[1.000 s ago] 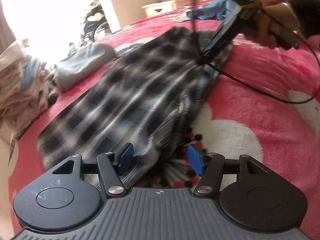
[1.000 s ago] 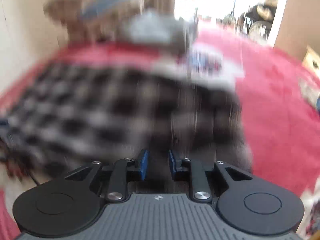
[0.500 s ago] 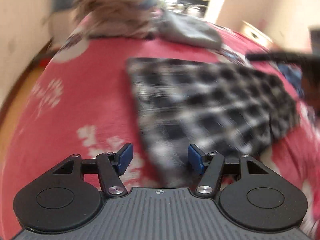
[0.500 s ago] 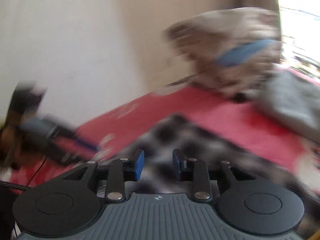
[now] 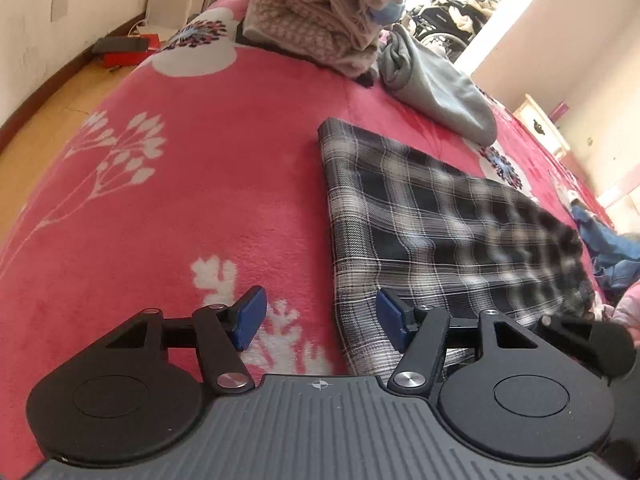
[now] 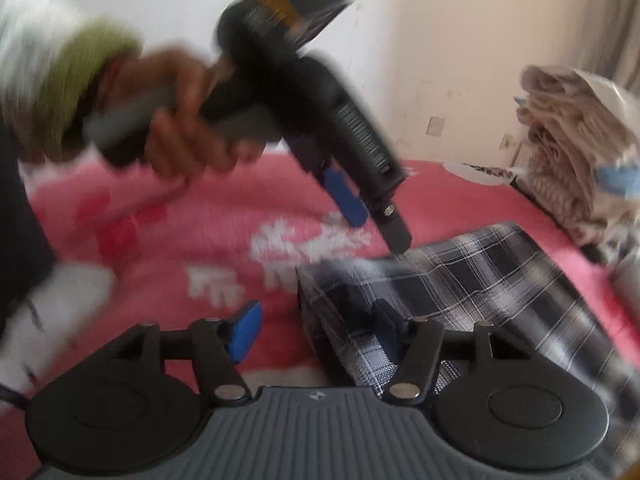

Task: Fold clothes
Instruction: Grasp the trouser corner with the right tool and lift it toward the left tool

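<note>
The plaid garment (image 5: 436, 224) lay folded flat on the pink blanket (image 5: 180, 184). The left gripper (image 5: 320, 316) and right gripper (image 6: 316, 326) each hovered over its near edge, jaws spread wide, holding nothing.

A black-and-white plaid woven cloth garment (image 5: 440, 232) lies flat and matt, its weave fine and smooth beside the red fleece blanket with white flower print (image 5: 192, 184), whose pile looks fuzzy and soft. At twelve o'clock in the left wrist view, a stack of beige knitted and waffle-textured fabrics (image 5: 320, 12) looks coarse; at one o'clock a grey jersey garment (image 5: 436, 88) looks smooth and dull. The left gripper (image 5: 318, 318) has matt black plastic arms, a ribbed grey plastic body, shiny metal pivot pins and blue rubbery finger pads (image 5: 250, 316). The right gripper (image 6: 316, 326) looks the same. At ten o'clock, the floor (image 5: 52, 108) is glossy wood.
</note>
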Available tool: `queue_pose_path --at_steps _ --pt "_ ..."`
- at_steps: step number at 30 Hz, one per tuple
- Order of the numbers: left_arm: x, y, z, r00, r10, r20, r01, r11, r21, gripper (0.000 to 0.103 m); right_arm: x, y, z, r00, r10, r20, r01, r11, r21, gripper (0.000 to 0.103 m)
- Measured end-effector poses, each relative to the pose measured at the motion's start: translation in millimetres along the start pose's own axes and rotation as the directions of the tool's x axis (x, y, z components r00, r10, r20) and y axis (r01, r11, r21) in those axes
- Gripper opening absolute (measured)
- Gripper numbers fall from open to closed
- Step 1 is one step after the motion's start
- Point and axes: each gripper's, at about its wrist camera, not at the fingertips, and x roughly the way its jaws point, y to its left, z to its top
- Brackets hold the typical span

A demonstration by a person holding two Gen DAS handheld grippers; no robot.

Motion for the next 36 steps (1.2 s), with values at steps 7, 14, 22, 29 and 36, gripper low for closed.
queue_pose_path --at_steps 7,14,22,29,36 --pt "3 6 4 1.0 -0.016 0.006 0.016 1.0 -0.01 0.061 21 17 -3 0.99 -0.142 -0.018 0.14 0.986 -0.091 0.062" --pt "9 10 16 0.999 -0.042 0.024 0.043 0.998 -0.038 0.061 22 12 -4 0.981 -0.193 -0.027 0.192 0.981 -0.036 0.029" --pt "51 -11 50 0.998 -0.056 0.002 0.056 0.997 0.059 0.061 15 8 -2 0.975 -0.22 -0.014 0.221 0.975 0.019 0.014" --pt "87 -19 76 0.999 -0.03 0.017 0.029 0.996 0.081 0.061 13 8 -1 0.975 -0.223 0.005 0.222 0.974 0.035 0.013" --pt "99 -23 86 0.997 -0.013 0.071 0.011 1.0 0.029 0.049 2 0 0 0.974 -0.222 0.047 0.217 0.972 0.095 0.013"
